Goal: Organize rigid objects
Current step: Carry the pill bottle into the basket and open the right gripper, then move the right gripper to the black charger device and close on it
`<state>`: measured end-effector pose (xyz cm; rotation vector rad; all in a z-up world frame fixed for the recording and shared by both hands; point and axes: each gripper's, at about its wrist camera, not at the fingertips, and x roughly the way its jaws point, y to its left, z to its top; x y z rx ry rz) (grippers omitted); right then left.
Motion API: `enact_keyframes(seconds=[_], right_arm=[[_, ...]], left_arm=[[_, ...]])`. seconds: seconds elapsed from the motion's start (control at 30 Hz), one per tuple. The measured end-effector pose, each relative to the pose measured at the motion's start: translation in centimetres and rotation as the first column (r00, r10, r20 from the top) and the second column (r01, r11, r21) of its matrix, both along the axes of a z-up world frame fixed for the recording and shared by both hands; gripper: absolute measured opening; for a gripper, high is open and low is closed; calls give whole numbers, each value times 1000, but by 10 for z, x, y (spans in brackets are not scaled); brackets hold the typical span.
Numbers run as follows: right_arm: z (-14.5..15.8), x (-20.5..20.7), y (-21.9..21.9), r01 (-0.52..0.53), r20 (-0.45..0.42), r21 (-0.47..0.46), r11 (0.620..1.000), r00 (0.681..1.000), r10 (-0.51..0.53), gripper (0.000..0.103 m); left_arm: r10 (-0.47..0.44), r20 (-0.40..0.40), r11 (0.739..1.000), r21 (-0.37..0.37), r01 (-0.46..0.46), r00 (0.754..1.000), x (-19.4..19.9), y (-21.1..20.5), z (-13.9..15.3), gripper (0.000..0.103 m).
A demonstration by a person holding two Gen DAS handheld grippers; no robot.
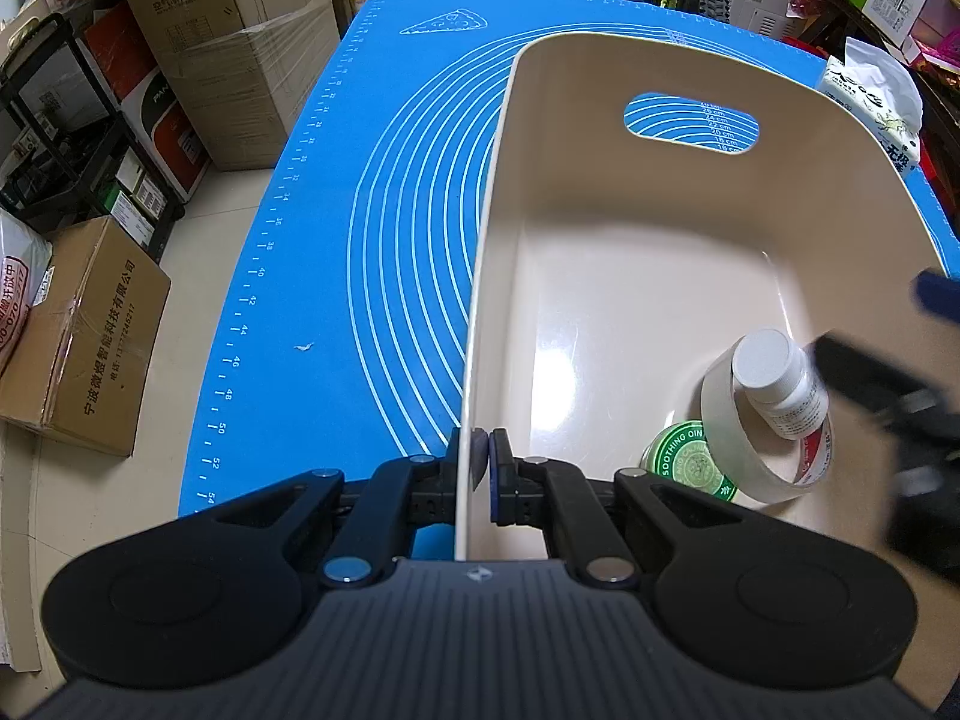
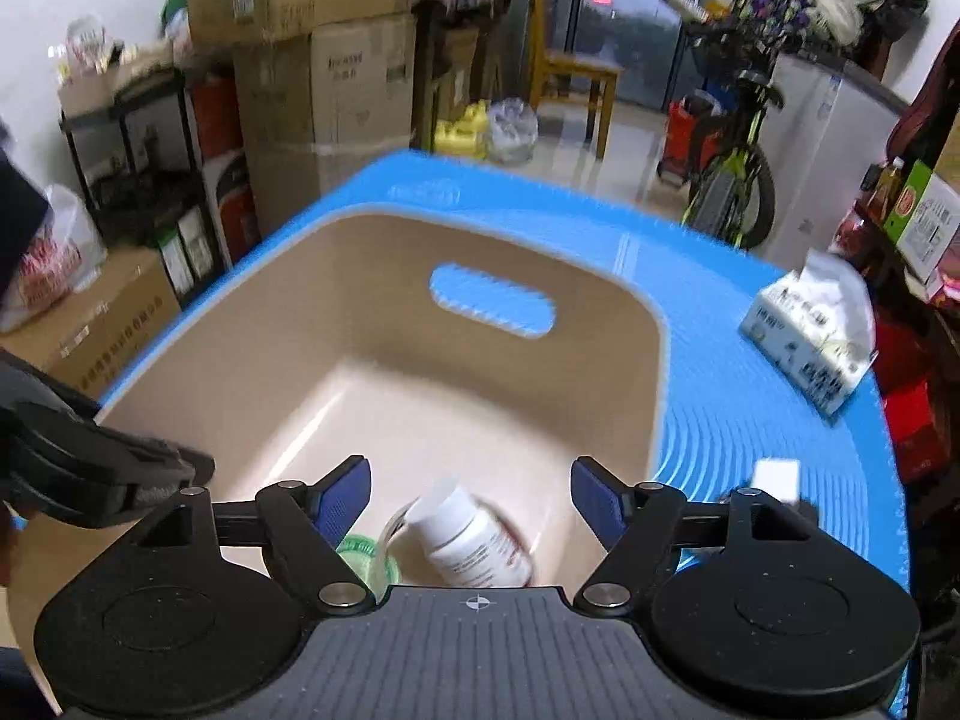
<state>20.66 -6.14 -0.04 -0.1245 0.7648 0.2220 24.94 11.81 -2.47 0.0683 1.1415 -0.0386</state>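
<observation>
My left claw (image 1: 482, 461) is clamped on the near wall of the beige bin (image 1: 630, 276). My right claw (image 2: 471, 501) hangs spread apart above the bin's near corner. Just below it, a white bottle (image 2: 474, 534) lies tilted inside a tape roll (image 1: 750, 450), beside a green tin (image 1: 690, 462).

I see the bin (image 1: 600, 276) on the mat (image 1: 360, 240), my left gripper (image 1: 480, 462) pinching its near-left wall. Inside, at the near right corner, the bottle (image 1: 780, 384) lies tilted in the tape roll (image 1: 756, 462), the tin (image 1: 690, 459) just left of it. My right gripper (image 2: 471, 498) hangs spread above them. The tissue pack (image 2: 810, 336) sits right of the bin, and a small box (image 2: 777, 477), I think, nearer.
</observation>
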Motion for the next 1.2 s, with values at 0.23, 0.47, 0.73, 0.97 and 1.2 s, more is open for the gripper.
enact_keyframes(seconds=[0.23,0.47,0.73,0.97,1.2], right_arm=[[32,-12,-52,103,107,14,995,989,-104,81],[18,-5,-113,269,96,4,963,959,-268,81],[-41,4,-152,403,6,-18,915,915,-403,81],[-72,12,-150,442,-34,-81,894,895,-445,74],[-87,22,-148,460,-58,-90,883,883,-466,74]], left_arm=[[0,0,1000,0,0,1000,0,0,0,8],[-1,1,1000,1,1,1000,0,0,0,8],[1,0,1000,-2,-1,1000,0,0,0,8],[1,0,1000,-2,-1,1000,0,1,0,8],[0,1,1000,1,0,1000,0,1,0,8]])
